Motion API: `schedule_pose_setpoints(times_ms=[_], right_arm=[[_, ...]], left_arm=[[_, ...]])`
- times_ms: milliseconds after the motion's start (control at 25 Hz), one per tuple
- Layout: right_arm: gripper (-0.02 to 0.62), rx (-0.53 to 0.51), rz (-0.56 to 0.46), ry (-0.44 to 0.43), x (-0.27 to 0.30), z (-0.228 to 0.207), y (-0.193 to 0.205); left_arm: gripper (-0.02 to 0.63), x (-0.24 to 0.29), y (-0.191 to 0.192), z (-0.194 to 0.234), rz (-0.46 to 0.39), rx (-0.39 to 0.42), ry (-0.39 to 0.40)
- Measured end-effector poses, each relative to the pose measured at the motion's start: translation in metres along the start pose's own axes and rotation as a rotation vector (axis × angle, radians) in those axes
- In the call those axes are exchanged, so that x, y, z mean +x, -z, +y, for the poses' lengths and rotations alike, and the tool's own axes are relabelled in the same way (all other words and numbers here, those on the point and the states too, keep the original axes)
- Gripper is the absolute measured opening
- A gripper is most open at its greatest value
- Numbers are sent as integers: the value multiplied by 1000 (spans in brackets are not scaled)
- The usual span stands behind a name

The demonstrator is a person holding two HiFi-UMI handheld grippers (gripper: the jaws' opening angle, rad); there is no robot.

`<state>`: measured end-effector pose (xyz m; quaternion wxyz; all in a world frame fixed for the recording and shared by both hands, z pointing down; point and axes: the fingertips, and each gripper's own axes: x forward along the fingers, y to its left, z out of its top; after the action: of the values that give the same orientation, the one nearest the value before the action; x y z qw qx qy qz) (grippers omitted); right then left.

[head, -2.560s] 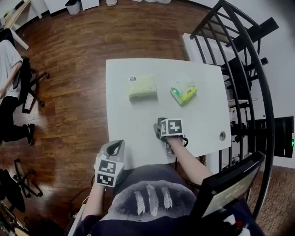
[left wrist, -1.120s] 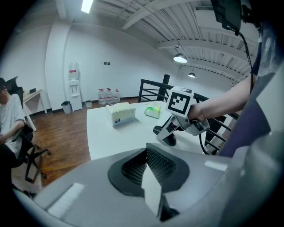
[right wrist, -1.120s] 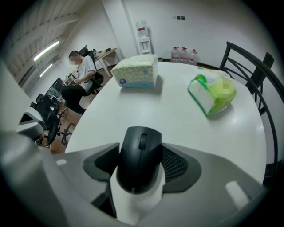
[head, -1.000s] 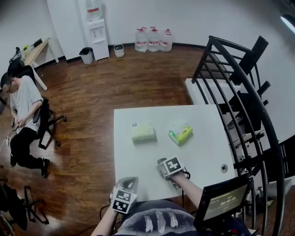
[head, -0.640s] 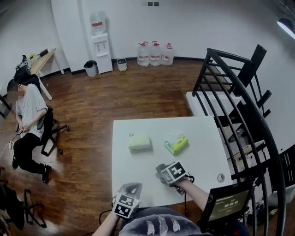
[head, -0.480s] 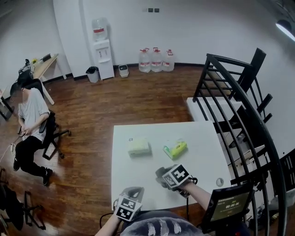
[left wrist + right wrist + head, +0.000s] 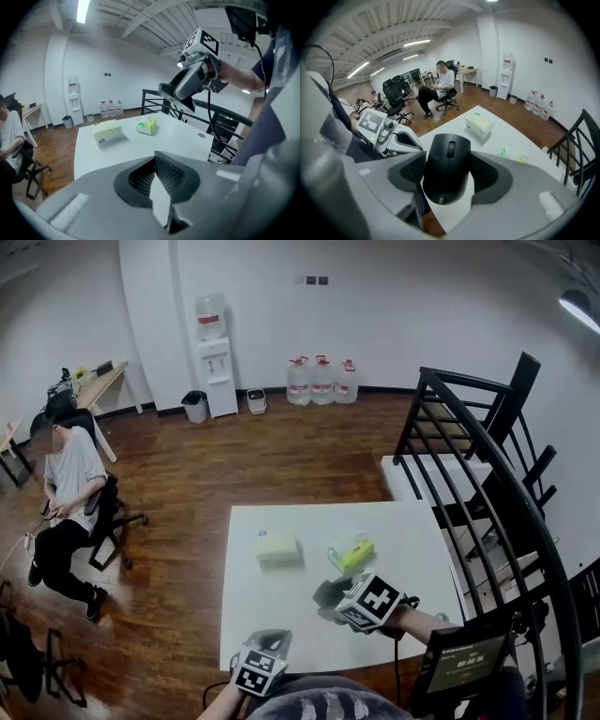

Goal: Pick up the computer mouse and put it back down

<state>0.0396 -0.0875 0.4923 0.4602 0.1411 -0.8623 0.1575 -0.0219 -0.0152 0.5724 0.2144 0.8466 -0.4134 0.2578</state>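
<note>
A black computer mouse [image 7: 446,166] sits between the jaws of my right gripper [image 7: 449,177], which is shut on its sides and holds it in the air above the white table [image 7: 272,601]. From the head view, the right gripper [image 7: 339,596] hangs over the table's near right part, with the mouse [image 7: 328,591] dark at its tip. My left gripper [image 7: 269,645] is at the table's front edge, lower and to the left. Its jaws [image 7: 157,180] meet with nothing between them. The left gripper view shows the right gripper [image 7: 187,86] raised high.
A pale tissue pack [image 7: 277,547] and a green wipes pack [image 7: 352,554] lie on the far half of the table. A black stair railing [image 7: 487,474] runs along the right, and a monitor [image 7: 464,662] stands at the near right. A person sits on a chair [image 7: 70,484] far left.
My right gripper has risen off the table with the mouse in its jaws and rolled. The left gripper has shifted a little along the front edge. The head view has tilted up.
</note>
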Motion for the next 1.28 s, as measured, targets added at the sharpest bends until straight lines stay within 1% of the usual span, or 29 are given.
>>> schedule_pose_setpoints(times_ms=[320,520,760,960,1280], right_arm=[[299,-166,-15,24,-40,15,-25],[299,-234,-6,10,-57,28,-33],[299,-282,12,2,-72,32,-38],[299,-291,33,-25,-73,35,-35],[299,-346,109,-65,-70,43,-27]], left_arm=[[15,-1,-6,-4,-19,-6,-13],[15,-3,-11,-2,-30,-2,-10],[15,-6,-25,-1,-61,6,-3],[15,-7,-36,-3,-89,20,7],[15,-5,-37,-15,-82,76,24]])
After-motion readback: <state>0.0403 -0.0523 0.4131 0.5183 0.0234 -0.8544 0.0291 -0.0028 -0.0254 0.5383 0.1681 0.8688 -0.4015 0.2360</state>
